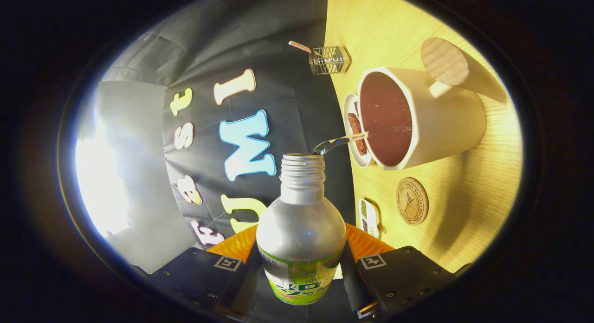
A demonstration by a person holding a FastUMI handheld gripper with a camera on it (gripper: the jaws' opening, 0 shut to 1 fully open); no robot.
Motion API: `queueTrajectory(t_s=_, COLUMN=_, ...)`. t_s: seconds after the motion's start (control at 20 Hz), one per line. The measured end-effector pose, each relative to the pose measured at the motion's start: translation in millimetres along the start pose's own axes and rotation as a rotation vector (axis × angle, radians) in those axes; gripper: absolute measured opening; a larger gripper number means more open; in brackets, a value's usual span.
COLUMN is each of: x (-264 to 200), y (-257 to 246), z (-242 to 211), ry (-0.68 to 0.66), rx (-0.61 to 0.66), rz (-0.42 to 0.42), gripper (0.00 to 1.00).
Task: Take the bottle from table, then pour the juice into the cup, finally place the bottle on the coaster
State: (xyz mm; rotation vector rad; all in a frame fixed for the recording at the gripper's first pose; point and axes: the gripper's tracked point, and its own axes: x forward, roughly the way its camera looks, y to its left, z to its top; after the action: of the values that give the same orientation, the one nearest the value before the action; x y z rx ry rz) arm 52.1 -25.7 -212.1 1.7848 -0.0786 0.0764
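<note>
Tongs [300,272] pinching juice bottle [299,235], tipped; stream entering cup [417,123]. Pour step underway. Next: right bottle, carry to cork coaster [412,201].

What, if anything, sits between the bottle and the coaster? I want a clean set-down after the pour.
Nothing visible does. The gripper is shut on the bottle, tipped toward the cup. The coaster lies bare on the table beside the cup, nearer the fingers.

Warm yellow light on table [468,193]; hard white glare on booth wall [106,174]; cup [445,121] cast a soft shadow; fisheye bent the edges; focus was sharp
</note>
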Motion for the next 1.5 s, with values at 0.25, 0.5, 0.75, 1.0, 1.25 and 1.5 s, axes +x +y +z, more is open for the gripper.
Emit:
queueTrajectory(t_s=0.25, x=1.1, y=1.4, z=-1.9, ry=0.007, rx=-0.006, rz=0.007, gripper=0.77)
queueTrajectory(t_s=0.5, x=2.1, y=4.2, z=-4.8, ry=0.007, rx=0.017, rz=0.017, gripper=0.77)
queueTrajectory(t_s=0.75, x=0.9, y=7.3, z=-6.8, ry=0.008, rx=0.044, rz=0.028, gripper=0.77)
queueTrajectory(t_s=1.0, x=-0.9, y=7.2, z=-6.5, ry=0.003, rx=0.079, rz=0.036, gripper=0.77)
queueTrajectory(t_s=1.25, x=0.3, y=8.7, z=-8.0, ry=0.001, rx=0.100, rz=0.048, gripper=0.77)
queueTrajectory(t_s=1.5, x=1.0, y=10.6, z=-10.3, ry=0.001, rx=0.116, rz=0.059, gripper=0.77)
